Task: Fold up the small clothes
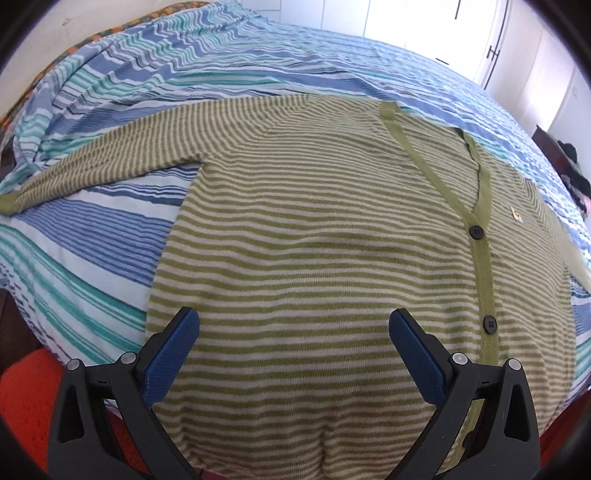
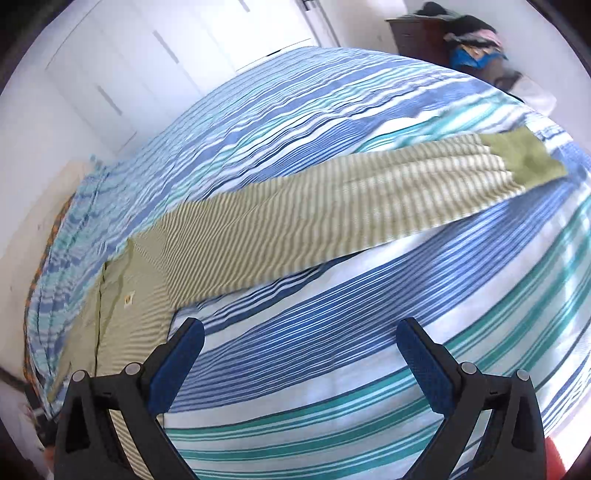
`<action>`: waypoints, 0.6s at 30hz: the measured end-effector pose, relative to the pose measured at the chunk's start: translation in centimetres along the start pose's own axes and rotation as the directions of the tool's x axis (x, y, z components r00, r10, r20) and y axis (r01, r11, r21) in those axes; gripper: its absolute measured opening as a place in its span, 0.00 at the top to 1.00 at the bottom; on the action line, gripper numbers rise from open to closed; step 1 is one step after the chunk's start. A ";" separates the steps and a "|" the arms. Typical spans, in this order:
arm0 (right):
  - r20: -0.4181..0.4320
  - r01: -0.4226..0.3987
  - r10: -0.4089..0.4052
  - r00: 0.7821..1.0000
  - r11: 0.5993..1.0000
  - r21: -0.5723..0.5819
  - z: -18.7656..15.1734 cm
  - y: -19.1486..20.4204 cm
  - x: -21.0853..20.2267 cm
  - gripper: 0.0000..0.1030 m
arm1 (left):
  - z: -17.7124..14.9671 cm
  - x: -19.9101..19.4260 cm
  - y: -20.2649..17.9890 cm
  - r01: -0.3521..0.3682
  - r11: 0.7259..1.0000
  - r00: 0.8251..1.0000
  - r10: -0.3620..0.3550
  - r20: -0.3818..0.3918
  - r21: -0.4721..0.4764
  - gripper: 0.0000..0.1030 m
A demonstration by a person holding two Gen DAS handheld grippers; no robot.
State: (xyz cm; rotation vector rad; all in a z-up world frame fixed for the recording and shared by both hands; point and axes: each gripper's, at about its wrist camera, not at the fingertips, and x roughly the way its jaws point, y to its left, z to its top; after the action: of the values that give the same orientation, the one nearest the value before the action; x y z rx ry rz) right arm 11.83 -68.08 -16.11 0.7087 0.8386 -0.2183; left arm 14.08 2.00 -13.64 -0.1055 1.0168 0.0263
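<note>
Cardigan [image 1: 314,229]: narrow olive-green and cream stripes; solid olive placket [image 1: 484,258], cuffs [image 2: 524,158]; black buttons [image 1: 476,232]. Bedsheet [image 2: 332,369]: blue, teal, white and navy stripes of varying width. Fingers [image 1: 173,354]: black frames, blue textured pads.

The cardigan [image 1: 314,229] lies spread flat on the bed [image 1: 92,229], its button band [image 1: 484,258] right of the body in the left wrist view. One sleeve [image 1: 110,155] stretches out to the left across the bed, the other sleeve [image 2: 332,206] to the right. The left hand-held gripper [image 1: 293,325] hangs over the cardigan's lower body; the right hand-held gripper [image 2: 301,336] hangs over the bed, before its sleeve. A dresser [image 2: 417,33] stands behind the bed.
</note>
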 end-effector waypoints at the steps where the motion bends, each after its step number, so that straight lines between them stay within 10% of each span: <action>1: 0.046 -0.022 0.018 0.999 0.994 0.105 1.4 -3.2 -1.1 0.01 | -0.3 -0.2 0.3 -0.008 1.000 1.000 0.008 -0.001 -0.017 0.01; 8: 0.203 -0.204 0.114 0.973 0.838 0.507 7.4 -17.9 -2.4 0.11 | -0.7 0.6 0.2 -0.089 0.996 0.996 0.088 -0.035 -0.025 0.01; 12: 0.209 -0.197 0.099 0.973 0.827 0.527 9.3 -19.4 -1.3 0.20 | -0.6 0.8 -0.2 -0.118 0.992 0.992 0.117 -0.044 -0.034 0.01; 15: 0.227 -0.177 0.058 0.972 0.817 0.549 10.1 -20.4 -0.7 0.42 | -0.7 0.9 -0.5 -0.139 0.990 0.989 0.138 -0.046 -0.022 0.01; 18: 0.219 -0.162 0.035 0.975 0.787 0.595 10.0 -22.0 0.0 0.89 | -0.7 1.0 -0.5 -0.145 0.989 0.988 0.144 -0.047 -0.019 0.01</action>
State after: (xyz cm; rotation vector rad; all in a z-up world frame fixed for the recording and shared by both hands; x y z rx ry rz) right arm 8.15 -91.10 -22.28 1.3186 0.5263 -0.4715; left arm 14.01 1.36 -14.80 -0.0529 1.0686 0.1687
